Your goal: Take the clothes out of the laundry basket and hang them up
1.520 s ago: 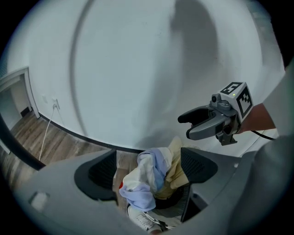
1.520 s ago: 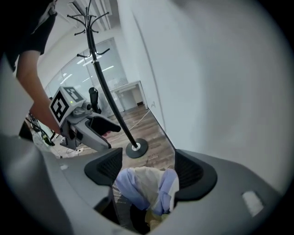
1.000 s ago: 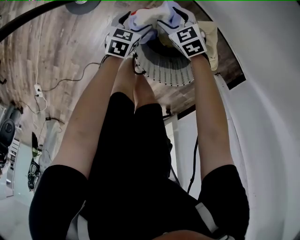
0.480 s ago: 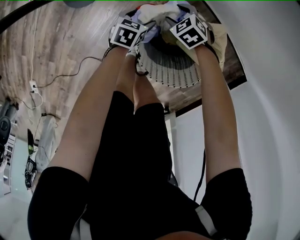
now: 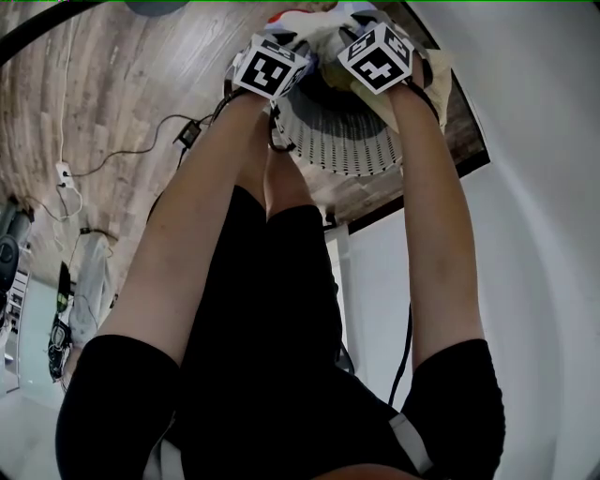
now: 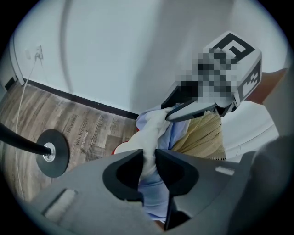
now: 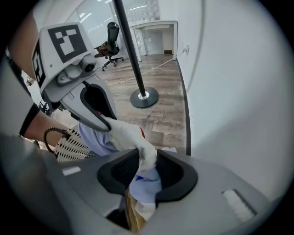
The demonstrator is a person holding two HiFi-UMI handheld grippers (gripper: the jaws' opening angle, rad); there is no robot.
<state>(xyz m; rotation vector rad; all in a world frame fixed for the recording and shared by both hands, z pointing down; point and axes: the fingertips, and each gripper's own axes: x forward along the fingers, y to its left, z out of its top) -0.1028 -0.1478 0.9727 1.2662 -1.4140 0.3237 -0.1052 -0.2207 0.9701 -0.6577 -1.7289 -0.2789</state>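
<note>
Clothes (image 5: 309, 21) gripped from both sides at the laundry basket (image 5: 342, 141)

Head view: the white slatted basket is seen at 12 o'clock past the person's legs, with the pale bundle heaped at its far rim; the left gripper (image 5: 274, 67) is held at the basket's 11 o'clock and the right gripper (image 5: 375, 58) at its 1 o'clock. Left gripper view: the jaws, just closed in, are pressed on a white fold, with light blue fabric beneath and a tan knit (image 6: 202, 137) at 2 o'clock. Right gripper view: the jaws, likewise just closed in, are clamped on white and blue cloth, with the basket at 9 o'clock.
</note>
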